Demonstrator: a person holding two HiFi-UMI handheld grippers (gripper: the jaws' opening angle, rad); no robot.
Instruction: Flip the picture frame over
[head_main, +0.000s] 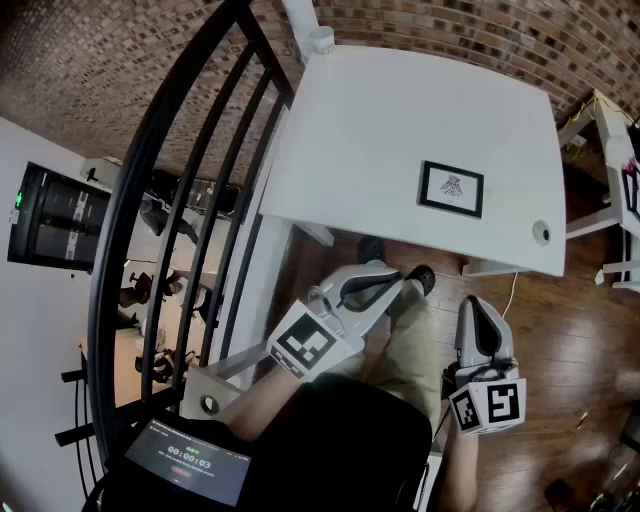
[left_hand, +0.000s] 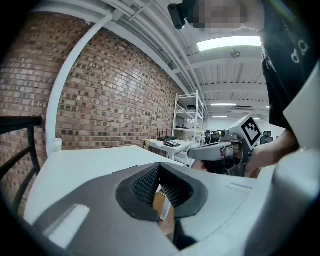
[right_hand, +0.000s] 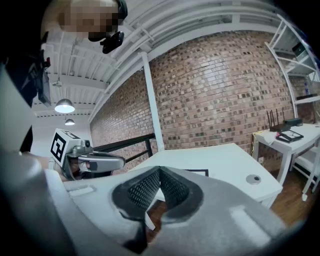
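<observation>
Left gripper (head_main: 398, 286) and right gripper (head_main: 480, 306) — fingers closed, empty; picture frame (head_main: 452, 189) lies apparently face-up on table (head_main: 380, 120).

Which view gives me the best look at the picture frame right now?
Head view: the picture frame lies whole on the white table, seen from above. Right gripper view catches only its dark edge, low and flat; left gripper view, at most a thin sliver.

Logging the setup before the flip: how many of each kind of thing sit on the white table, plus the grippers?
Picture frame: 1
Small white cup: 1
Grippers: 2, left gripper, right gripper
Total: 4
</observation>
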